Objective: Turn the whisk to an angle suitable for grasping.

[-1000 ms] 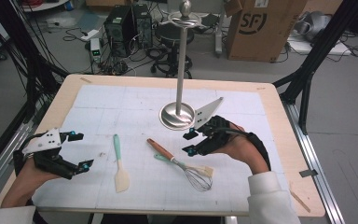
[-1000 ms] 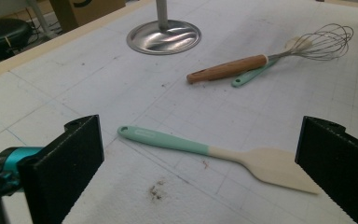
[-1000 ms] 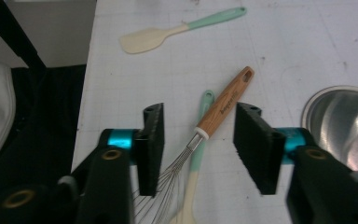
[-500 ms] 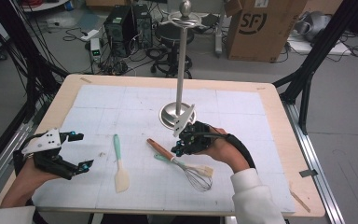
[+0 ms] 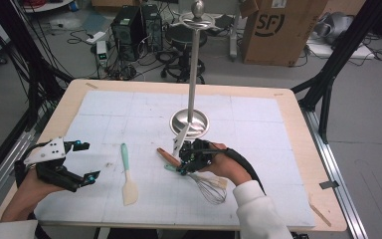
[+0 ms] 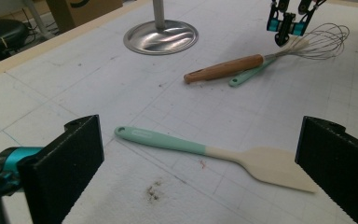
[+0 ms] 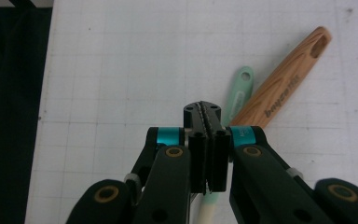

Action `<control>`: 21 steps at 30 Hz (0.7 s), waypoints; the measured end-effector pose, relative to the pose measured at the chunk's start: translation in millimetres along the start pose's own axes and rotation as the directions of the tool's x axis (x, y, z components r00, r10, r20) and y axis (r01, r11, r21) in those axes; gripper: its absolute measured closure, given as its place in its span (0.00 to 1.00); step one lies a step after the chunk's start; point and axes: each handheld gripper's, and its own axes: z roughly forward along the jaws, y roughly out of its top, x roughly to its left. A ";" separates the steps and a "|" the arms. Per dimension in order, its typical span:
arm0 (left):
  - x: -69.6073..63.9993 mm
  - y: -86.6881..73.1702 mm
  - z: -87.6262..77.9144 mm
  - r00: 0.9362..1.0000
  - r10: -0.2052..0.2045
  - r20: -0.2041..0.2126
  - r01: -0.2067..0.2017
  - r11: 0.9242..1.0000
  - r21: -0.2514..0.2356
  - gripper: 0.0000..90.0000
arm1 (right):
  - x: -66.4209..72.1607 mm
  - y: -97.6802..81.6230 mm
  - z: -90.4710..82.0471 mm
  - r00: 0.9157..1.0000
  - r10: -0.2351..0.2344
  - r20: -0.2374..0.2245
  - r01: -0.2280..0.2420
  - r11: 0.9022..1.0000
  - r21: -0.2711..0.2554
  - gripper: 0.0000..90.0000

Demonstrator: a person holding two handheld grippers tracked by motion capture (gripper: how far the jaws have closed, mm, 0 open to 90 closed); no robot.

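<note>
— Green handle, brown handle, side by side! Which one is the right gripper (image 7: 207,114) after?

— It sits right on top of the thin green spatula (image 7: 237,88), which lies on the white mat (image 5: 258,114) touching the whisk (image 6: 226,69). Its jaws are squeezed tight together. I cannot tell if they pinch the green handle or just rest on it

— What could go wrong?

— The two handles touch. If it lifts, the whisk could roll or get dragged along. If the pinch is only on the edge, the spatula could slip out and drop

— And the left gripper (image 5: 88,160)?

— Its jaws are wide apart with nothing in them. It waits near the other spatula (image 6: 168,140). The tall metal stand (image 5: 194,74) is close, so a big swing could bump it
</note>
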 end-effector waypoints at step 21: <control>-0.3 -0.8 1.7 1.000 -0.003 0.002 0.003 1.000 0.005 0.02 | 1.1 -8.9 23.5 1.000 0.010 0.008 -0.011 0.988 0.151 0.99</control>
